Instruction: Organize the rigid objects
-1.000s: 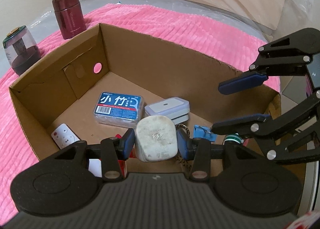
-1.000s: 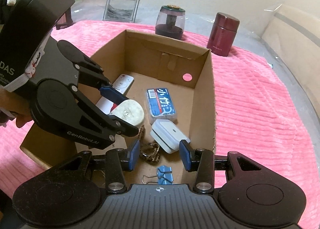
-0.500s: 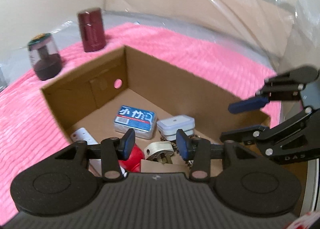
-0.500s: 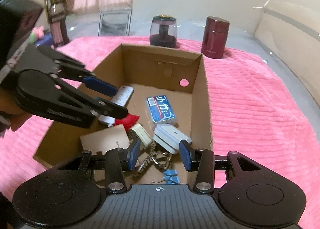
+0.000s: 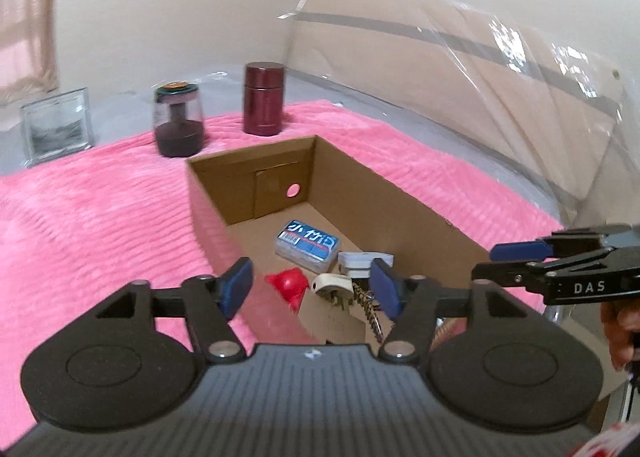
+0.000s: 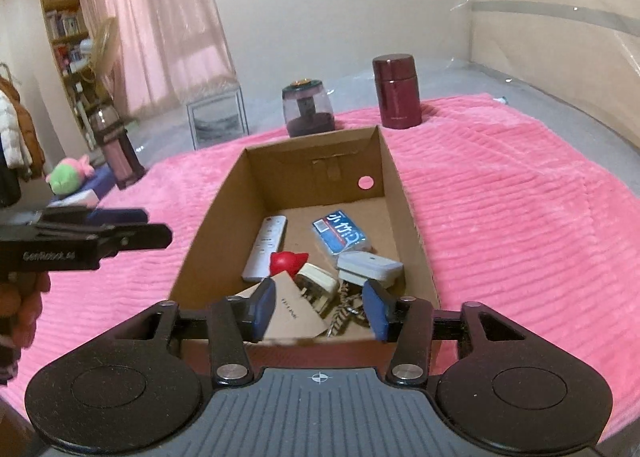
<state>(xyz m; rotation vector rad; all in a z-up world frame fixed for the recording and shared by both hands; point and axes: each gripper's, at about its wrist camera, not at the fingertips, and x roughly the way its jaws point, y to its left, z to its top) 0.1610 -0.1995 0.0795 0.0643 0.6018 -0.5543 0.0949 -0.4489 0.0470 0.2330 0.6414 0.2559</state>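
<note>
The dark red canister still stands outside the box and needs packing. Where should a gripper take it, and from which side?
Grip the dark red canister around its straight cylindrical body, below the lid seam, coming in level from the near side across the pink blanket. It stands upright, apart from the cardboard box, so its round sides are probably reachable.

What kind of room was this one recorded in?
Most likely a bedroom at home: the cardboard box sits on a bed-like surface under a pink blanket, with pink curtains, a cluttered bookshelf and hanging coats behind it.
</note>
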